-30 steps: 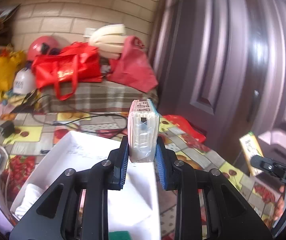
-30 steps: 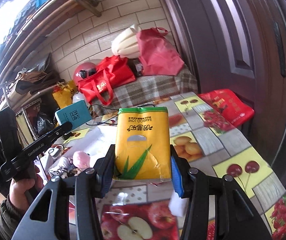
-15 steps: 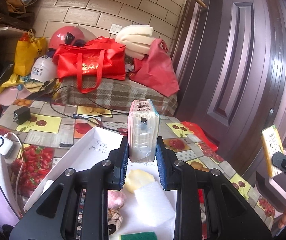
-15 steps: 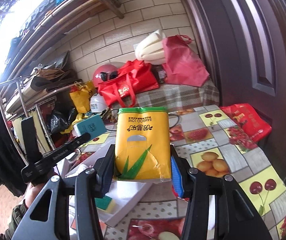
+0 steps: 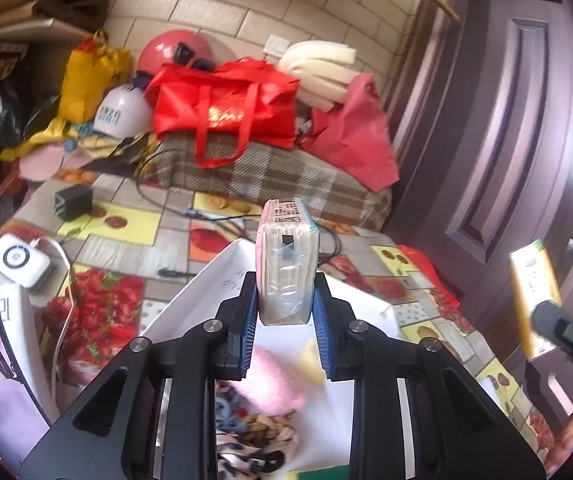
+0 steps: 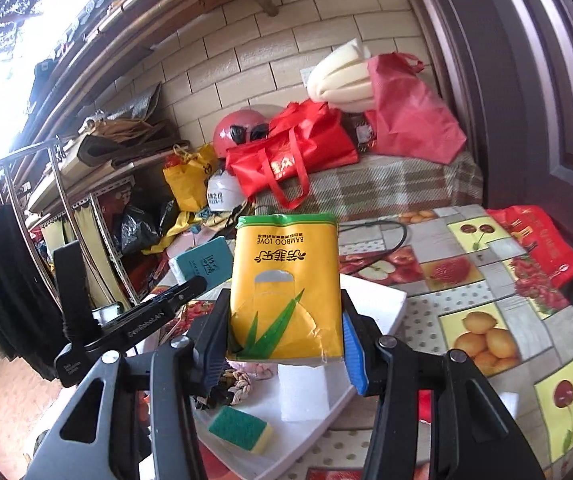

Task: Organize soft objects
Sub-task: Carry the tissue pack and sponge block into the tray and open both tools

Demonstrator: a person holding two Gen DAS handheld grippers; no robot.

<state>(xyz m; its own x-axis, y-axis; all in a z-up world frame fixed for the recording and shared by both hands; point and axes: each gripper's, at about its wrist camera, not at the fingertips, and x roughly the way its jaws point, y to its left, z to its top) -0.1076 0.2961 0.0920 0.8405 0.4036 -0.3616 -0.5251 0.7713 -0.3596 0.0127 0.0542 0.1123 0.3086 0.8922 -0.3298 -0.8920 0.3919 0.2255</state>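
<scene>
Left gripper (image 5: 284, 320) is clamping a white plastic-wrapped tissue pack (image 5: 287, 270) upright between its blue pads, above the white rectangular tray (image 5: 206, 284). Right gripper (image 6: 284, 344) is gripping a yellow plastic tissue pack with green leaf print (image 6: 286, 286); below it in the tray are lying a green-and-yellow sponge (image 6: 239, 429) and a white foam block (image 6: 303, 392).

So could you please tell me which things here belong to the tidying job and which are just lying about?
Job: yellow tissue pack, teal tissue pack, white tray, sponge, left tongs, right tongs.

Lying about: red bag, helmets, charger, door.
</scene>
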